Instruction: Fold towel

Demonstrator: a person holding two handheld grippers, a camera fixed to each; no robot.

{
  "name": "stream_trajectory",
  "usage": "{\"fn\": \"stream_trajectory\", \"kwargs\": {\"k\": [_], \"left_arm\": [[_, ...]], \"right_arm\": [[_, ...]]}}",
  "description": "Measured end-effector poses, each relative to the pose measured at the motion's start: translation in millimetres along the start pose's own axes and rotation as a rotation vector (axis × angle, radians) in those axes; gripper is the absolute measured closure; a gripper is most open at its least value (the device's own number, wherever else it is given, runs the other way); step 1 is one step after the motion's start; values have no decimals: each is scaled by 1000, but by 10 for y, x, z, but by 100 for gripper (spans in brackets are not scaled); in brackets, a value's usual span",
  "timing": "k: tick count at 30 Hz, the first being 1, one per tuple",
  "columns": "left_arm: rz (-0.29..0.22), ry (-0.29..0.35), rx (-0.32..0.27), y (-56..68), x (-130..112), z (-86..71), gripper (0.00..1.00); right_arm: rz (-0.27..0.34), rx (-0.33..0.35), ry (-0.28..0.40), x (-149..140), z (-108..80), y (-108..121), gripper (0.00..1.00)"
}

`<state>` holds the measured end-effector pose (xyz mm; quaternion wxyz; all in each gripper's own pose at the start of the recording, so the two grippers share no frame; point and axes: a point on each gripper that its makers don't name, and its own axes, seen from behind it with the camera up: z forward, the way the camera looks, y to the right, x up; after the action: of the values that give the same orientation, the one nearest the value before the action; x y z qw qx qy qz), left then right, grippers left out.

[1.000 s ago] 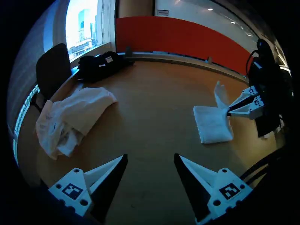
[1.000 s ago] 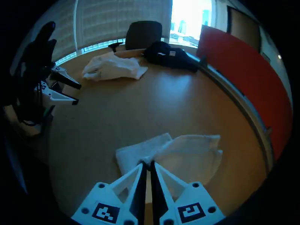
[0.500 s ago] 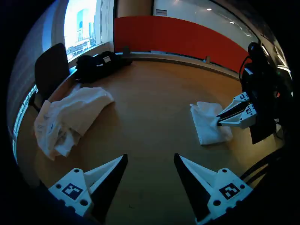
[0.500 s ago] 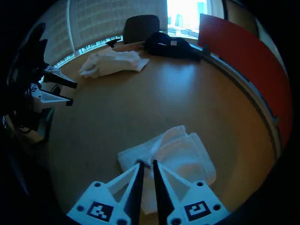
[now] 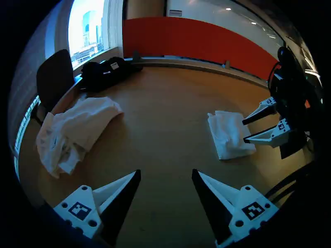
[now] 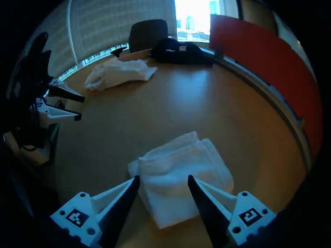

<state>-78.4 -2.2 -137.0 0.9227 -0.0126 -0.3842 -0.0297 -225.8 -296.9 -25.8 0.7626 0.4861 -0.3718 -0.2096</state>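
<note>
Right gripper [image 6: 163,177] hovered, jaws parted, the folded towel [image 6: 186,161] lying just ahead between them. Left gripper [image 5: 165,170], likewise parted, sat well apart.

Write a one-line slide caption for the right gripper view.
Open right gripper facing a folded white towel on a wooden table; open left gripper farther off.

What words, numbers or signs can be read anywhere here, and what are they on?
No words or numbers are legible.
A white tag on the black bag: too small to read.
A wall sign: too blurred.
The left gripper and right gripper: square black-and-white patterns, no letters.
</note>
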Motion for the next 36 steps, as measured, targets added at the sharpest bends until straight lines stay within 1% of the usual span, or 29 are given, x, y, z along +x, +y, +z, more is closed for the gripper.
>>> {"fn": "stream_trajectory", "kwargs": {"k": [5,11,14,17,23,26,32,34,36], "left_arm": [[-1,-3,3,-7,-15,12,9],[-1,-4,4,-9,-13,15,9],[1,-3,5,-9,-9,18,9],[1,-4,4,-1,-7,23,9],[8,-6,4,-1,-2,27,9],[8,-6,4,1,-5,31,9],[7,-8,3,1,-12,33,9],[9,-8,3,0,-13,32,9],[10,-8,3,-2,-13,32,9]], "right_arm": [[26,-28,-9,-178,-95,44,11],[72,-54,-49,-553,-200,70,10],[94,-67,-64,-706,-221,72,10],[111,-73,-73,-796,-215,61,10],[124,-80,-75,-847,-169,27,13],[127,-86,-75,-860,-141,10,19],[140,-103,-75,-894,-111,-12,48],[143,-105,-74,-904,-105,-22,52],[145,-107,-74,-911,-98,-32,52]]}}
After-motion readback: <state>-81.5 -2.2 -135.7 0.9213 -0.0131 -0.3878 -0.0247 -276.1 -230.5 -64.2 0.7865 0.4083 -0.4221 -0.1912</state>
